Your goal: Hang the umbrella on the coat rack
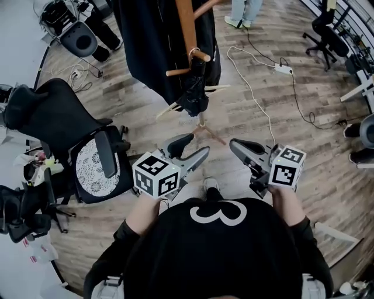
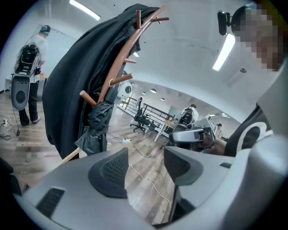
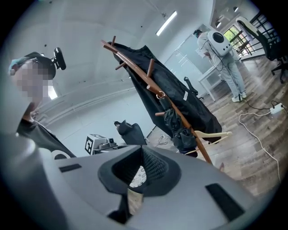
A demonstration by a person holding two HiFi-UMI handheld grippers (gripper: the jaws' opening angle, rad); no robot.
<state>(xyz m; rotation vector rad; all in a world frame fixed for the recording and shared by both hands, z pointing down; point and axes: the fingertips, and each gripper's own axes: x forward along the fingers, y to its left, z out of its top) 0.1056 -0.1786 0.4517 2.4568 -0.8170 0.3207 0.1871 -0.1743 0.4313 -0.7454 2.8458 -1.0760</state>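
Note:
The folded black umbrella (image 1: 194, 93) hangs by its strap from a peg of the wooden coat rack (image 1: 187, 26), its bundle drooping beside the pole. The left gripper view shows the umbrella (image 2: 96, 128) on the rack (image 2: 121, 58) ahead to the left; the right gripper view has it (image 3: 180, 130) ahead to the right. My left gripper (image 1: 196, 145) is open and empty, well short of the umbrella. My right gripper (image 1: 235, 144) is shut on nothing, level with the left one and apart from the rack.
A black coat (image 1: 152, 41) drapes over the rack's left side. A black office chair (image 1: 64, 128) stands at the left. A white cable and power strip (image 1: 283, 69) lie on the wood floor at the right. A person (image 1: 242, 11) stands beyond the rack.

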